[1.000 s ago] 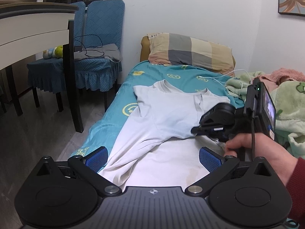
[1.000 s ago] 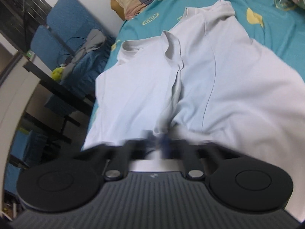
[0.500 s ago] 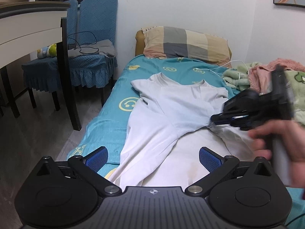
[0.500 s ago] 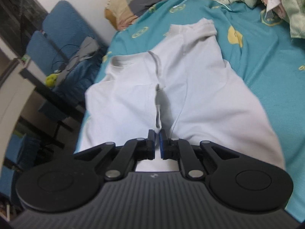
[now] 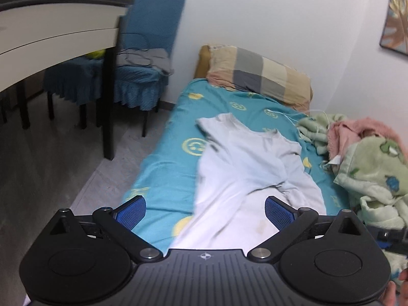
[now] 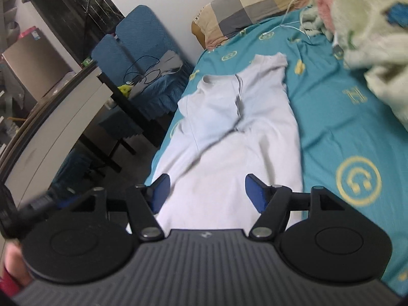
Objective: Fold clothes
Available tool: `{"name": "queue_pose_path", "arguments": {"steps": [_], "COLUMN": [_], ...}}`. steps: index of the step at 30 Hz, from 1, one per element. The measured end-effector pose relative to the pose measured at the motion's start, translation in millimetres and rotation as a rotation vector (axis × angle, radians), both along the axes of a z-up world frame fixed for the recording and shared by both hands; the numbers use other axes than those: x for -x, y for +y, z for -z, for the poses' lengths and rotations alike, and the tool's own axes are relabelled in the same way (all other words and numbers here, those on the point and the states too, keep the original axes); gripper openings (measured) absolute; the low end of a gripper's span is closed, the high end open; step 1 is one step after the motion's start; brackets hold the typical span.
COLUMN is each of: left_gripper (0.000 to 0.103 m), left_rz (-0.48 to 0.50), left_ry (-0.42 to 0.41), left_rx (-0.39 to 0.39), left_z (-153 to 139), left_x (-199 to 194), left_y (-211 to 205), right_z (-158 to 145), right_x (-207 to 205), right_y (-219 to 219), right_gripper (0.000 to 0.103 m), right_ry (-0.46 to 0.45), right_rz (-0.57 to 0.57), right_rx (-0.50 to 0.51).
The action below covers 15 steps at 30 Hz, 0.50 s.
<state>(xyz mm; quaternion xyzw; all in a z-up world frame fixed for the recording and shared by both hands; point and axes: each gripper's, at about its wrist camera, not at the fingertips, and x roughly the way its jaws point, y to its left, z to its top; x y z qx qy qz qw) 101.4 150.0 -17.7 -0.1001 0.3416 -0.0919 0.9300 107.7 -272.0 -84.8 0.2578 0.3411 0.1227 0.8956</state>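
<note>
A white T-shirt (image 5: 244,168) lies lengthwise on the teal bed sheet (image 5: 168,168), its upper part folded across itself with a diagonal crease. It also shows in the right wrist view (image 6: 229,132). My left gripper (image 5: 205,210) is open and empty, held above the shirt's near end. My right gripper (image 6: 207,191) is open and empty, also above the shirt's lower part, touching nothing.
A checked pillow (image 5: 257,74) lies at the bed's head. Green and pink blankets (image 5: 369,163) are piled on the bed's right side, with a white cable (image 6: 290,25) near them. Blue chairs (image 5: 142,58) and a table (image 5: 56,30) stand left of the bed.
My right gripper has let go of the shirt fold, opened and pulled back toward the bed's foot. The fold now lies flat on the shirt. The left gripper shifted slightly.
</note>
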Motion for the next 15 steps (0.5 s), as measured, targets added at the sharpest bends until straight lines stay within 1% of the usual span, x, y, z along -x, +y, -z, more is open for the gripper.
{"name": "queue_pose_path", "arguments": {"steps": [2,5,7,9,10,13,15], "left_gripper": [0.101,0.101,0.098,0.096,0.095,0.088,0.087], "left_rz": [0.020,0.044,0.029,0.011,0.006,-0.009,-0.014], "left_ry": [0.046,0.145,0.220,0.237,0.249,0.288,0.303], "left_rx": [0.026,0.134,0.215,0.263,0.302,0.427,0.508], "left_z": [4.9,34.3,62.5,88.5,100.7,136.9,157.3], "left_x": [9.0,19.3,28.3,40.2,44.9,58.7,67.7], "left_y": [34.8,85.0,111.3,130.3,137.2,157.2,167.1], "right_z": [5.9,7.2,5.8,6.0,6.9,12.0,16.4], "right_x": [2.1,-6.3,-9.0,-9.8,-10.2,-11.2,-13.6], "right_y": [-1.7,3.2,8.8,14.3,16.3,16.8,14.1], "right_gripper": [0.069,0.069,0.069,0.069,0.069,0.069,0.069], "right_ry": [0.012,0.015,0.002,0.002,0.007,0.034,0.055], "right_rz": [-0.001,-0.030,-0.052,-0.070,-0.075,-0.073,-0.057], "right_rx": [0.001,-0.003,-0.004,0.004,0.010,0.019,0.011]}}
